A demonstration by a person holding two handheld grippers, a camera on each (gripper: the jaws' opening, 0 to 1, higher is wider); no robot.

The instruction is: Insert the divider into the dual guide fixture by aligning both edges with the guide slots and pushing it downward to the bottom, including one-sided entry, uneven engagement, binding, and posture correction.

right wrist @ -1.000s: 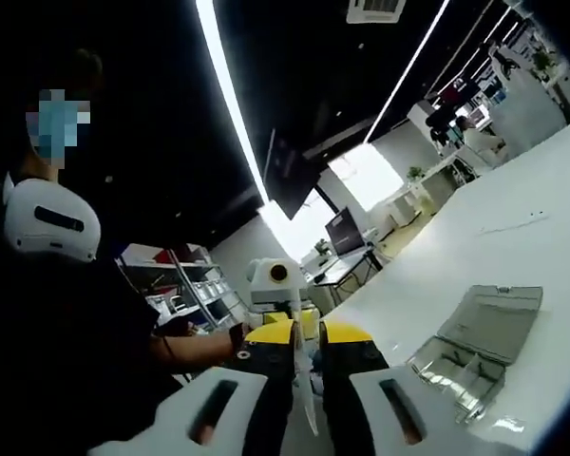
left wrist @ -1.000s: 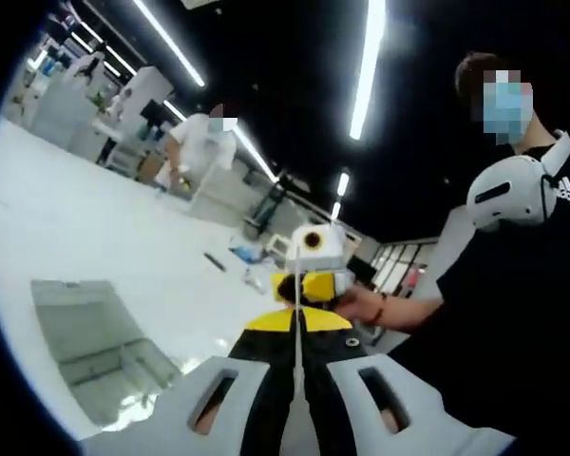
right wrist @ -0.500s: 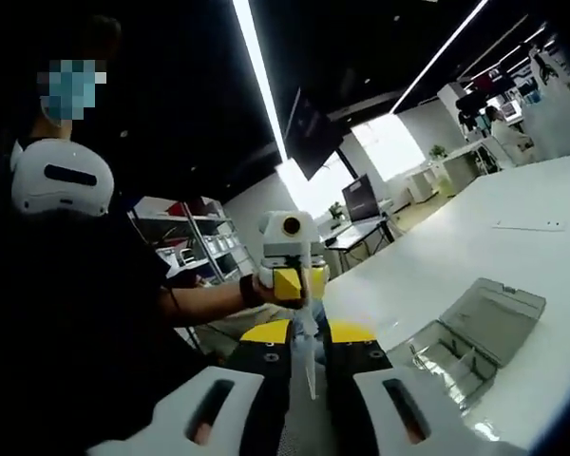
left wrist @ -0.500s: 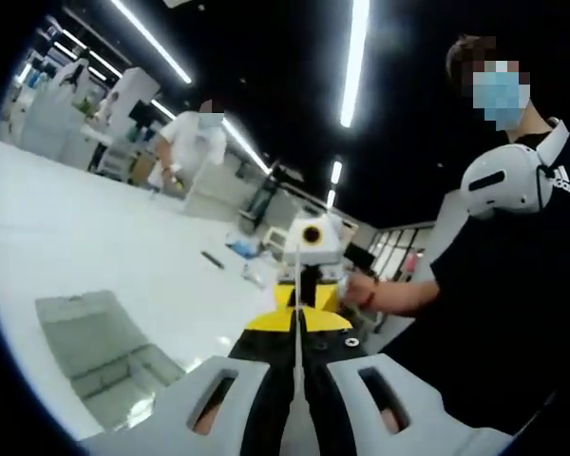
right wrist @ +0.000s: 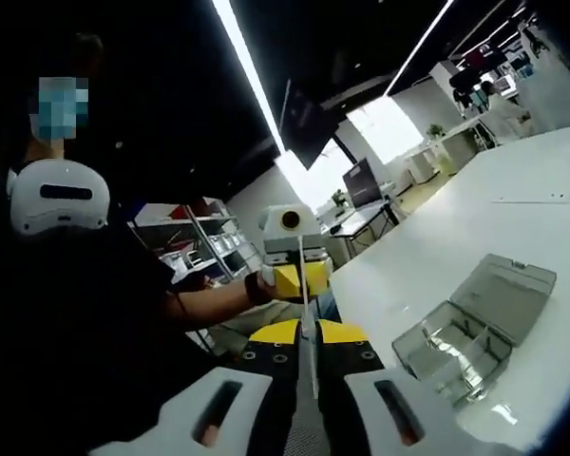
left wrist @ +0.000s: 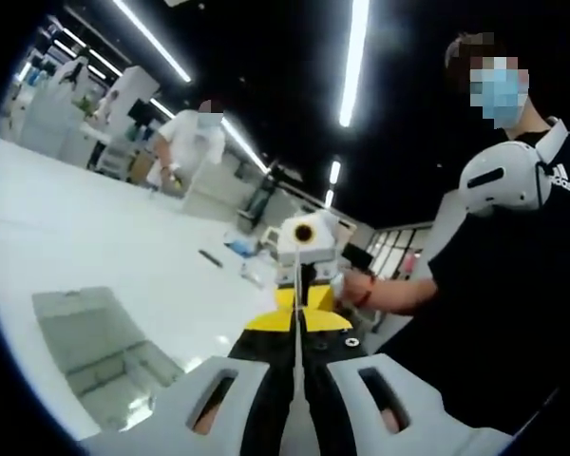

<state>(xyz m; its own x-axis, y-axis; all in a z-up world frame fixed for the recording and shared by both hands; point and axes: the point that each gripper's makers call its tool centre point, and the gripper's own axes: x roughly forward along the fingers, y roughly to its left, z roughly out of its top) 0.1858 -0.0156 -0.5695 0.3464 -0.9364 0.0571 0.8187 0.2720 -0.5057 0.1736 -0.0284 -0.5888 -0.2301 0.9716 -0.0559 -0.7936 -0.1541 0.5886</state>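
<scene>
A thin white divider runs edge-on between the two grippers, which face each other above the white table. My left gripper is shut on one end of it. My right gripper, held in a hand, faces it close ahead. In the right gripper view, my right gripper is shut on the divider, and the left gripper is opposite. A clear plastic box with inner guides and an open lid lies on the table to the side, also seen as the box.
The person in a black shirt stands close behind the grippers. Another person in white works at a far bench. Small dark items lie further along the table. Desks with monitors stand beyond.
Both views have tilted a little, and the facing gripper sits slightly higher in each. The divider stays gripped at both ends. The box has not moved.
</scene>
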